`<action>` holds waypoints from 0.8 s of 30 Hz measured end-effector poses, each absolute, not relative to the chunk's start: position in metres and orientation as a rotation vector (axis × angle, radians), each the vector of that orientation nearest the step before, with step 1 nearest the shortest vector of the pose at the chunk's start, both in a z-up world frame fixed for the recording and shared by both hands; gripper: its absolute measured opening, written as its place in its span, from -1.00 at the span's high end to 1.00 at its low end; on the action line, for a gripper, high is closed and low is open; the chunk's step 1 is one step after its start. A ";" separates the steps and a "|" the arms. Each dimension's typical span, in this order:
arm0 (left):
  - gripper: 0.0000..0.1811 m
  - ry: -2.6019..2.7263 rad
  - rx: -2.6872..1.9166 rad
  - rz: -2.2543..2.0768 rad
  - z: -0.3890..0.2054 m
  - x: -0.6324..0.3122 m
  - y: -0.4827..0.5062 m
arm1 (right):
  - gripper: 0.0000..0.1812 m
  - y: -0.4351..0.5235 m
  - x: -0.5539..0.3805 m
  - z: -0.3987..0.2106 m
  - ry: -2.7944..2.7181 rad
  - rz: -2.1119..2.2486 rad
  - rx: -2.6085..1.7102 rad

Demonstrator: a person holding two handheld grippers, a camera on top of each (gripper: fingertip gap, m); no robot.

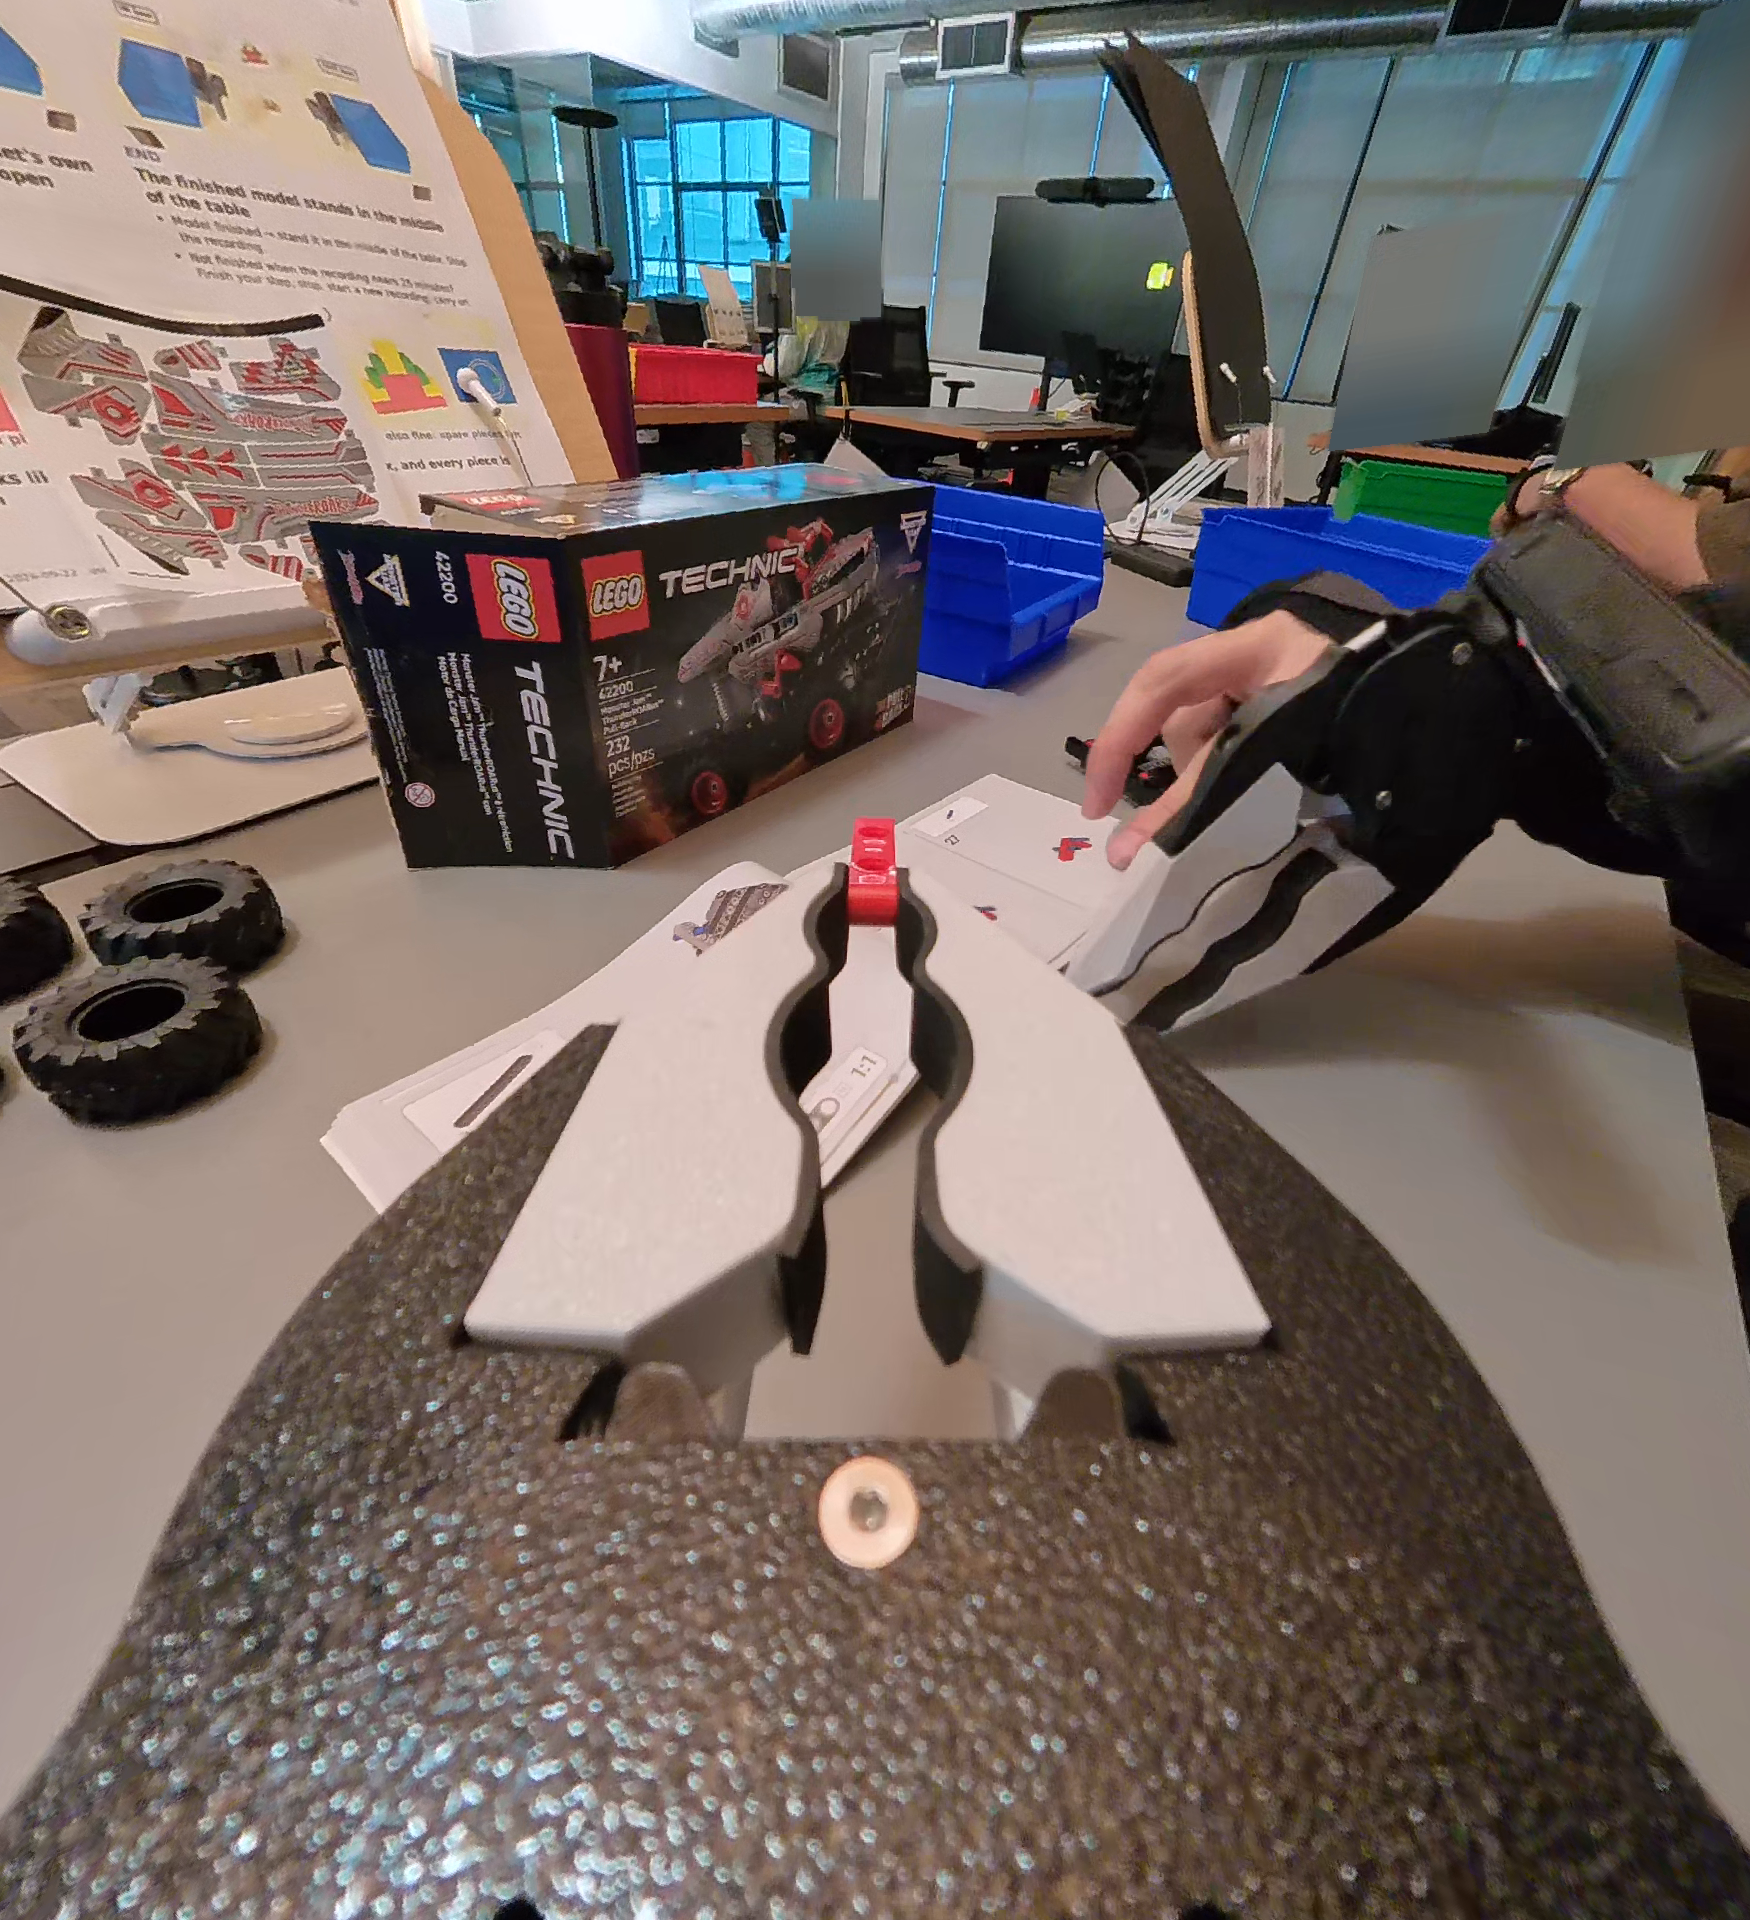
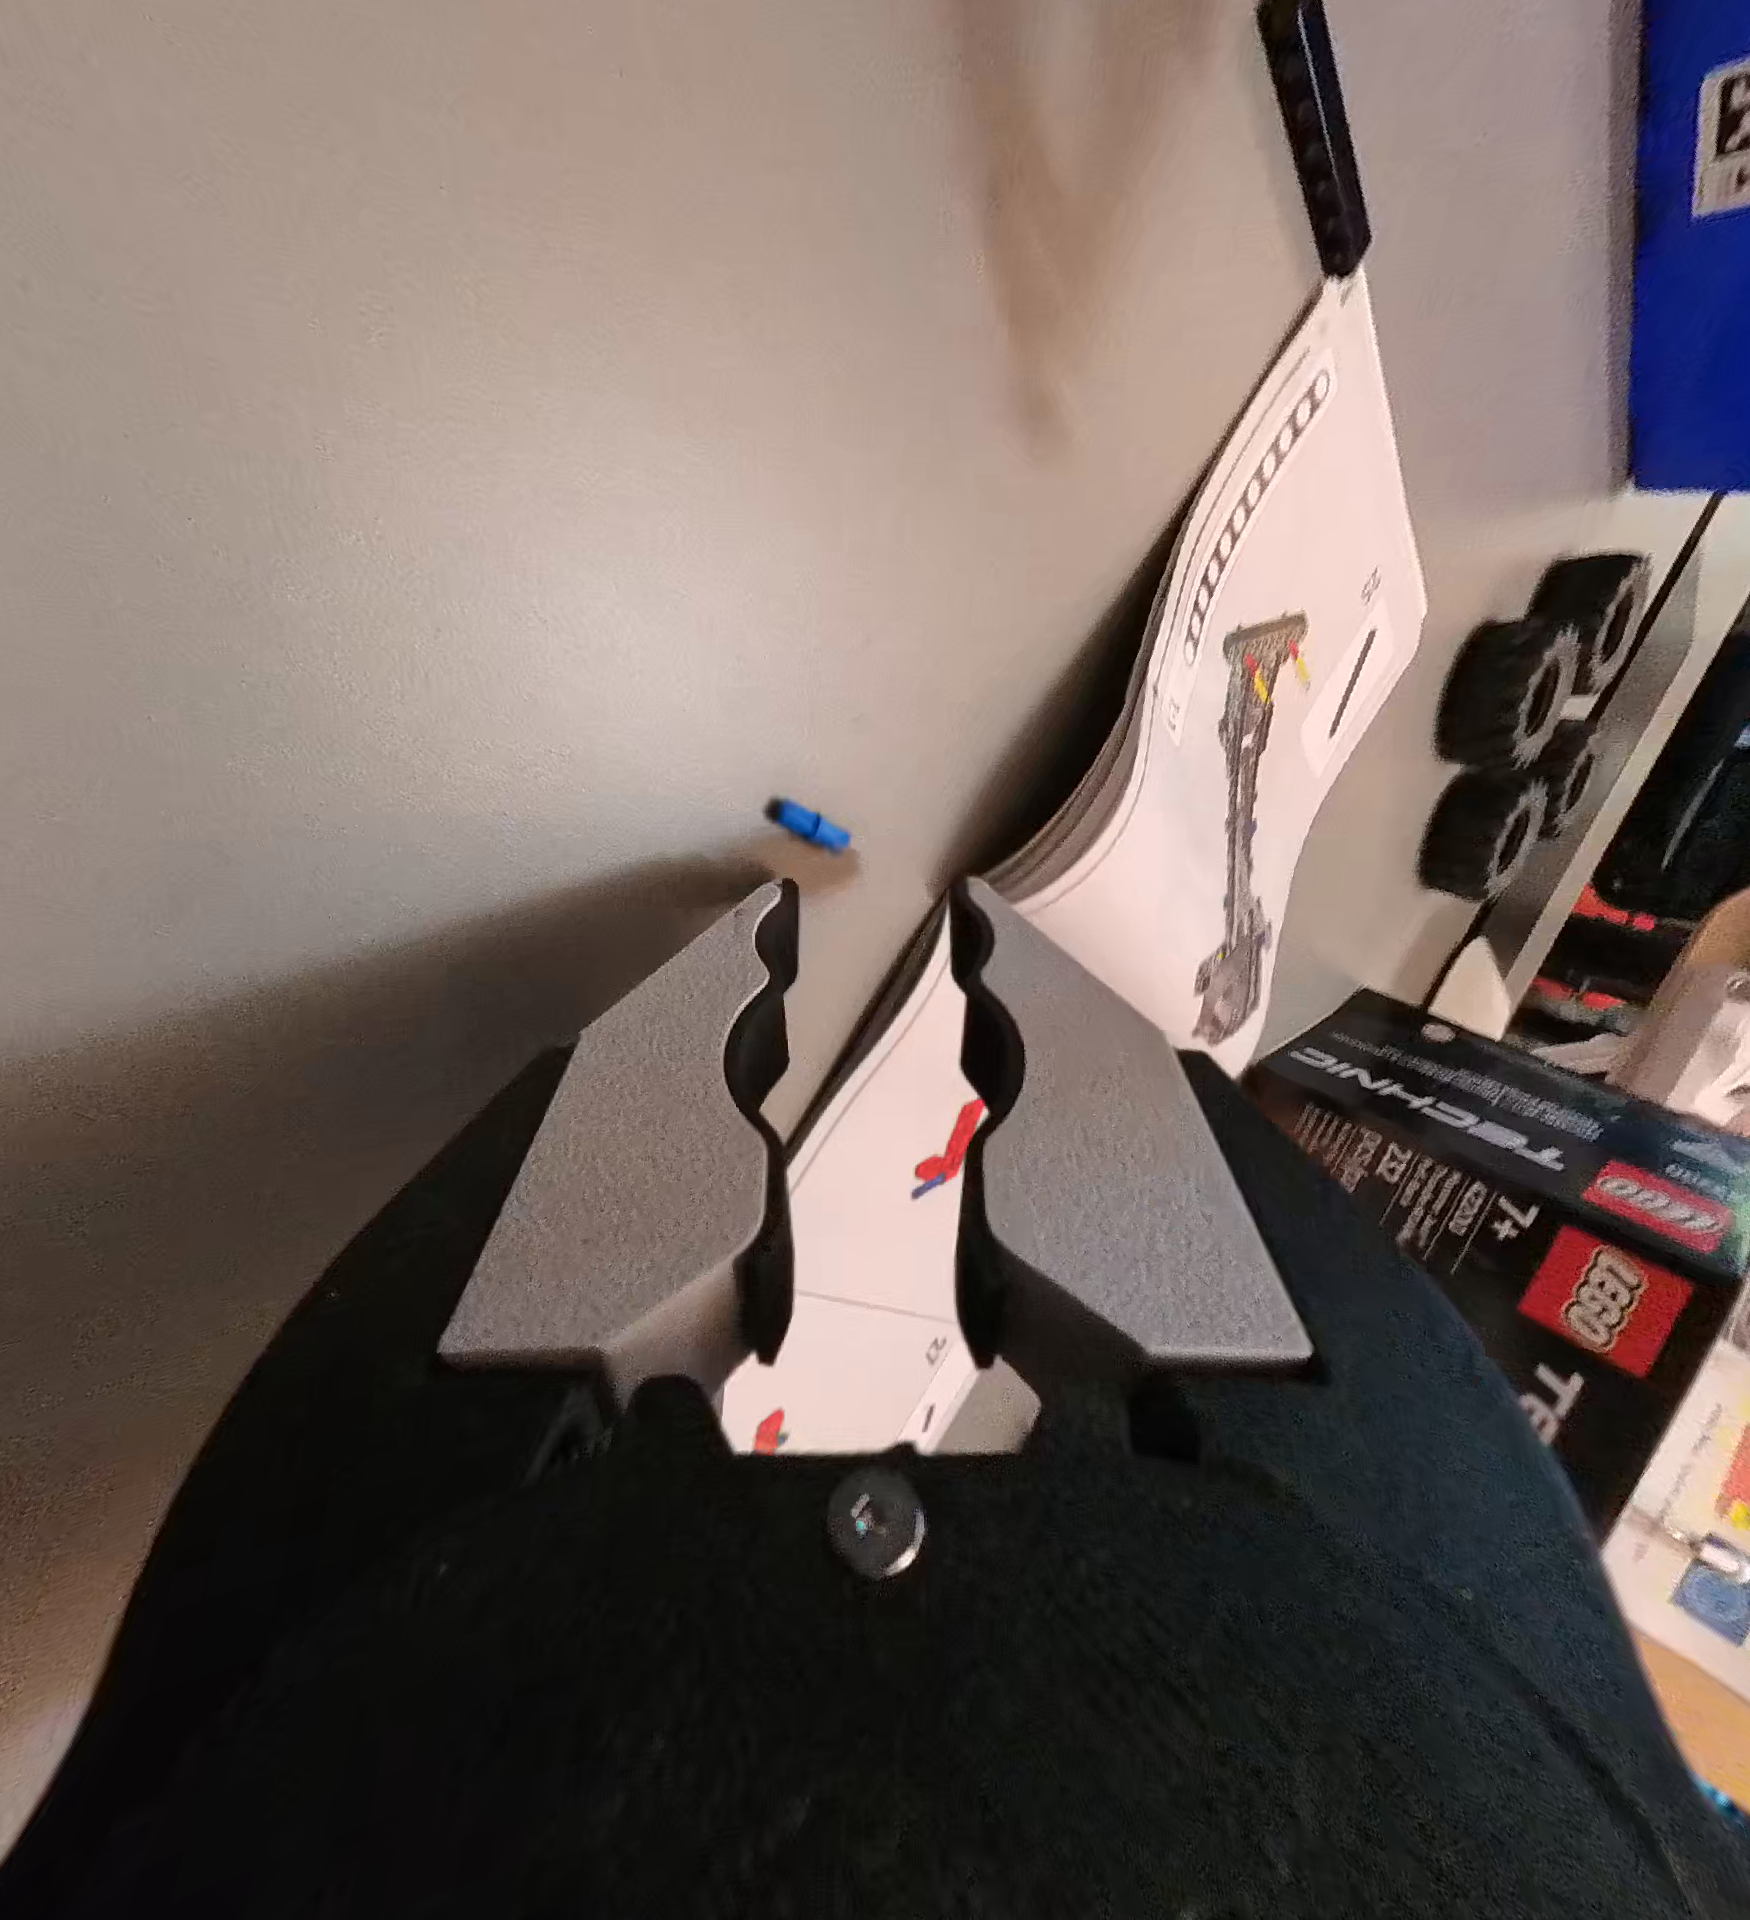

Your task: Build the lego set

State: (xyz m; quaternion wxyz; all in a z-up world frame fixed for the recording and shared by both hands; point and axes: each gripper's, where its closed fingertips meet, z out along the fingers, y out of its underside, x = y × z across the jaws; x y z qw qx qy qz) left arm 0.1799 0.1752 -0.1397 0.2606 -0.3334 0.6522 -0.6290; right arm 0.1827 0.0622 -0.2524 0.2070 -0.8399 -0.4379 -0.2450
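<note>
My left gripper (image 1: pixel 872 902) is shut on a small red Lego piece (image 1: pixel 872 871) with holes, held upright above the open instruction booklet (image 1: pixel 1016 847). My right gripper (image 2: pixel 869 902) is open and empty, tilted over the booklet's edge (image 2: pixel 1297 582); it also shows in the left wrist view (image 1: pixel 1141 987), low over the booklet's right page with a person's hand (image 1: pixel 1177 717) on it. A small blue pin (image 2: pixel 809 824) lies on the grey table (image 2: pixel 435 520) just beyond the right fingertips. A long black beam (image 2: pixel 1312 125) lies past the booklet.
The Lego set box (image 1: pixel 642 665) stands behind the booklet. Several black tyres (image 1: pixel 138 1023) lie at the left. Blue bins (image 1: pixel 1011 582) stand at the back. An instruction sheet on a stand (image 1: pixel 206 312) rises at the back left. Small dark parts (image 1: pixel 1146 764) lie under the hand. Tip to tip, the grippers are about 15 cm apart.
</note>
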 end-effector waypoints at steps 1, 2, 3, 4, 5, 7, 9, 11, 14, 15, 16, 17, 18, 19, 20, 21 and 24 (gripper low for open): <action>0.95 1.766 -0.906 -1.705 -0.140 0.180 0.176 | 0.69 0.065 0.180 -0.252 -1.230 -0.686 -2.317; 0.95 1.765 -0.909 -1.707 -0.141 0.180 0.176 | 0.69 0.066 0.178 -0.253 -1.244 -0.689 -2.302; 0.95 1.764 -0.911 -1.710 -0.141 0.181 0.177 | 0.73 0.066 0.178 -0.255 -1.251 -0.692 -2.305; 0.94 1.764 -0.913 -1.712 -0.141 0.181 0.177 | 0.78 0.066 0.179 -0.256 -1.247 -0.706 -2.306; 0.94 1.766 -0.913 -1.713 -0.142 0.181 0.176 | 0.81 0.066 0.181 -0.257 -1.240 -0.721 -2.304; 0.96 1.768 -0.914 -1.712 -0.143 0.181 0.176 | 0.94 0.064 0.183 -0.261 -1.203 -0.703 -2.332; 0.95 1.767 -0.914 -1.712 -0.142 0.181 0.177 | 1.00 0.063 0.181 -0.263 -1.173 -0.690 -2.346; 0.94 1.765 -0.916 -1.708 -0.143 0.181 0.178 | 1.00 0.063 0.181 -0.263 -1.144 -0.698 -2.362; 0.95 1.758 -0.925 -1.709 -0.142 0.182 0.180 | 0.95 0.059 0.176 -0.261 -1.095 -0.689 -2.397; 0.95 1.756 -0.927 -1.709 -0.142 0.182 0.181 | 0.89 0.059 0.175 -0.259 -1.068 -0.698 -2.397; 0.95 1.755 -0.927 -1.707 -0.143 0.182 0.181 | 0.85 0.058 0.173 -0.258 -1.035 -0.700 -2.404; 0.95 1.756 -0.927 -1.705 -0.143 0.182 0.182 | 0.86 0.057 0.171 -0.258 -0.999 -0.696 -2.416; 0.95 1.757 -0.928 -1.704 -0.143 0.182 0.181 | 0.87 0.057 0.170 -0.258 -0.960 -0.701 -2.421; 0.95 1.758 -0.929 -1.707 -0.144 0.182 0.181 | 0.87 0.057 0.169 -0.258 -0.926 -0.713 -2.422; 0.95 1.759 -0.930 -1.709 -0.144 0.183 0.181 | 0.86 0.057 0.168 -0.258 -0.895 -0.719 -2.422; 0.94 1.761 -0.931 -1.710 -0.145 0.183 0.180 | 0.85 0.057 0.167 -0.257 -0.856 -0.725 -2.422; 0.95 1.769 -0.935 -1.712 -0.148 0.183 0.178 | 0.81 0.061 0.167 -0.256 -0.717 -0.741 -2.402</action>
